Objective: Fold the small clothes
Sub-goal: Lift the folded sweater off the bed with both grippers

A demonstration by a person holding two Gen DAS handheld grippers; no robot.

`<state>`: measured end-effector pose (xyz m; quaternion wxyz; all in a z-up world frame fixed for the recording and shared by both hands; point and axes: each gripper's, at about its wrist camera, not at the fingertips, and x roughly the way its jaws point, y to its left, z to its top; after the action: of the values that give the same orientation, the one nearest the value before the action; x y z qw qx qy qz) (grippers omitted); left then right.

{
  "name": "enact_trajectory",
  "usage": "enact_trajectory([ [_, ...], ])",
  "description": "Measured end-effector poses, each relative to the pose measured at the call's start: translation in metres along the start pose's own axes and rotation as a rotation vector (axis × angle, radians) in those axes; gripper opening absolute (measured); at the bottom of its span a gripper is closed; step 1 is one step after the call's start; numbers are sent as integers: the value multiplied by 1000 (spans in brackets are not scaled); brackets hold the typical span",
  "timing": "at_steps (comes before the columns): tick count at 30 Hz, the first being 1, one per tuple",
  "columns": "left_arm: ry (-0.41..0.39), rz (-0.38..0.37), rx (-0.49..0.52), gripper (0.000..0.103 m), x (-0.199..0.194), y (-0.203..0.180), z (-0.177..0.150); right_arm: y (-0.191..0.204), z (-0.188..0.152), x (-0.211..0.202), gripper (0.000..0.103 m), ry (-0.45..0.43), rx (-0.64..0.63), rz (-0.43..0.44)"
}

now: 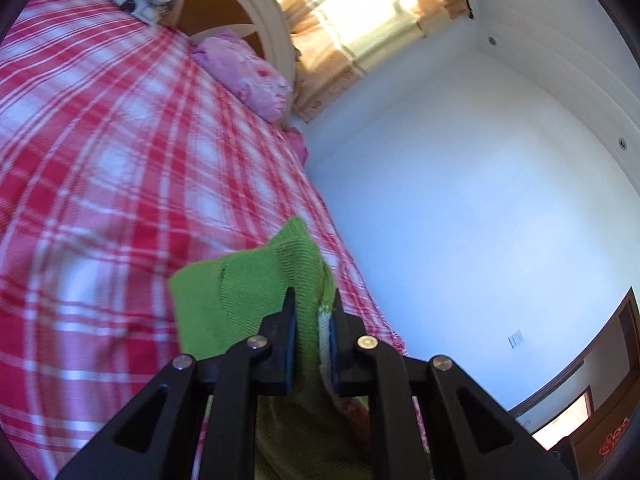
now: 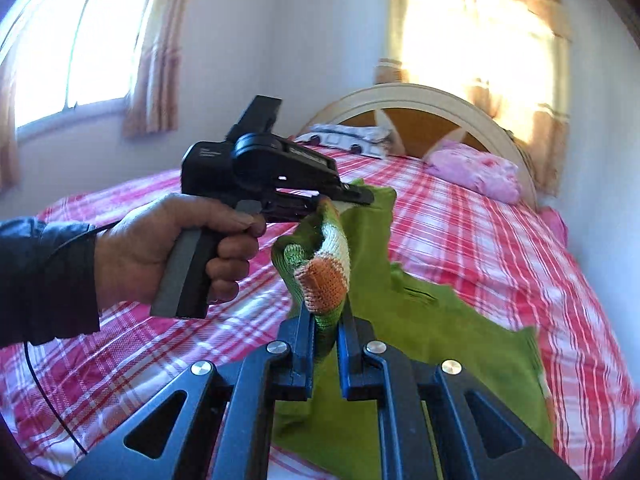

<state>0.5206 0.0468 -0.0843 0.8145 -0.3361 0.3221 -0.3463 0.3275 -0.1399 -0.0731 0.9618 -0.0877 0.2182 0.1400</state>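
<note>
The left claw [image 1: 314, 300] is closed on a green knitted garment [image 1: 256, 280], its two fingers pinching a fold of the cloth between them. In the right wrist view the person's left hand [image 2: 160, 248] grips the handle of that claw, whose tips meet the top of the garment. The right claw [image 2: 326, 320] is likewise clamped on the garment, gripping a ribbed edge with orange and white stripes. The garment [image 2: 420, 344] is lifted between the two claws, the rest of it draping down onto the bed [image 2: 480, 240], which has a red and white checked sheet. A pink pillow [image 2: 476, 170] lies near the headboard [image 2: 420, 96].
</note>
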Motion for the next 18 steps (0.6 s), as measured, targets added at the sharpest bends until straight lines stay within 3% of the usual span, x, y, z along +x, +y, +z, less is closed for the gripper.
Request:
enact_trajectory([
  [10, 98, 3, 31, 13, 83, -45, -21, -83, -28, -33, 8, -11, 217, -25],
  [18, 203, 25, 111, 13, 138, -86, -46, -137, -59, -58, 8, 7, 354, -54],
])
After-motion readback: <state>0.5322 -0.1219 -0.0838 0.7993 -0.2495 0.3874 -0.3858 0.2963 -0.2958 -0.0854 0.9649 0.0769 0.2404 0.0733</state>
